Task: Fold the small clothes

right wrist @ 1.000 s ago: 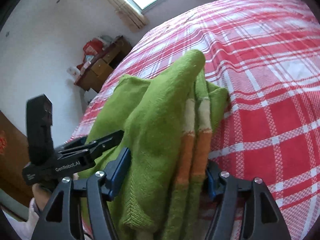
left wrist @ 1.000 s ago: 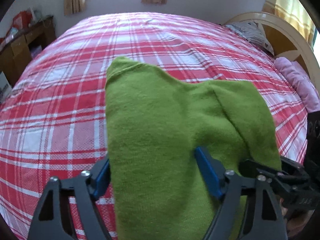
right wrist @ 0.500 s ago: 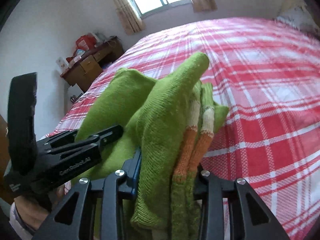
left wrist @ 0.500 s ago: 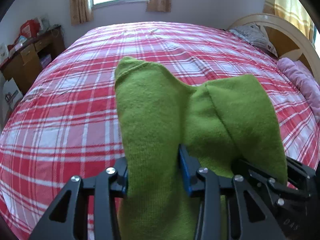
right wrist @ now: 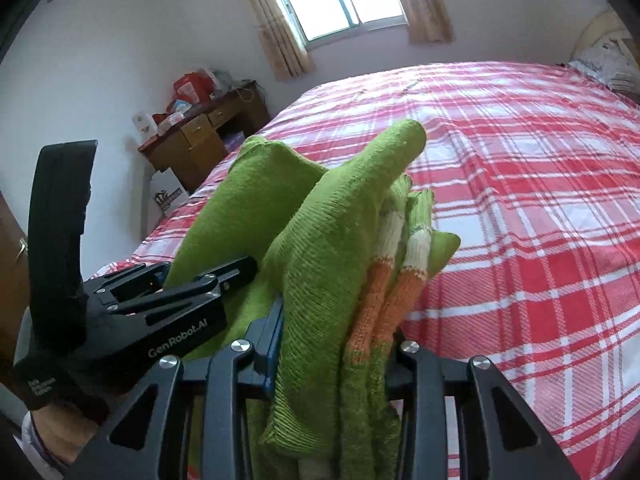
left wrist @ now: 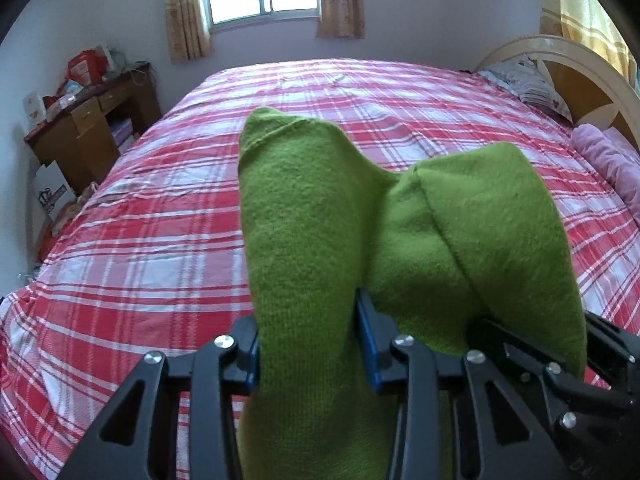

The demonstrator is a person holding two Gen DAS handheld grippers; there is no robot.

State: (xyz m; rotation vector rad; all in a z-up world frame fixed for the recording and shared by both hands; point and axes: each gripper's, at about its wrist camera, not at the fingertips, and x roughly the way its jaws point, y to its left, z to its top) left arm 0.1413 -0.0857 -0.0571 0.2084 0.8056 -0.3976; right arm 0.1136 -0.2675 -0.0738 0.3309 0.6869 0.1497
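Both grippers — left gripper (left wrist: 308,344) and right gripper (right wrist: 336,344) — are clamping the green knit sweater (left wrist: 320,216) aloft over the plaid bed (left wrist: 160,240); folding looks barely begun.

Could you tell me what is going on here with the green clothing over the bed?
A person is holding a small green knitted garment with two handheld grippers above a bed with a red plaid sheet. The left gripper is clamped on one part of the fabric, and the right gripper is clamped on a bunched part that shows orange and cream stripes. The garment is bunched and lifted, not yet laid down flat or neatly folded.
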